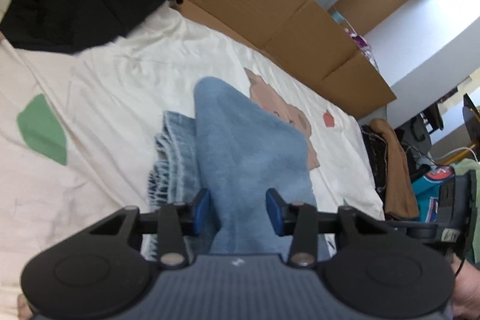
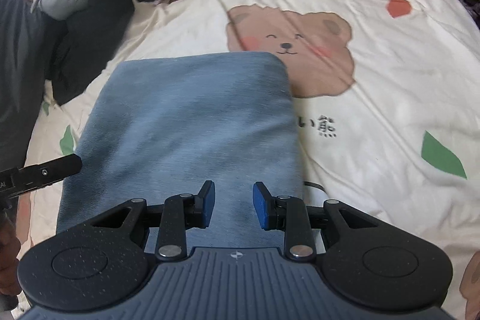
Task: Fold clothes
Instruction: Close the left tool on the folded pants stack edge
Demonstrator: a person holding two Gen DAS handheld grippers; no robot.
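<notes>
Both my grippers, left (image 1: 238,209) and right (image 2: 234,204), hover spread and empty over soft, heavy folded jeans (image 2: 186,125); I judge its near edge grips best.

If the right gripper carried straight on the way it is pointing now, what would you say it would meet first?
Most likely the folded blue garment. The right gripper points down at it with jaws apart and nothing between them, and the blue cloth fills the view just ahead. Past it lies the bear-print bed cover. How near the cloth is cannot be judged.
</notes>
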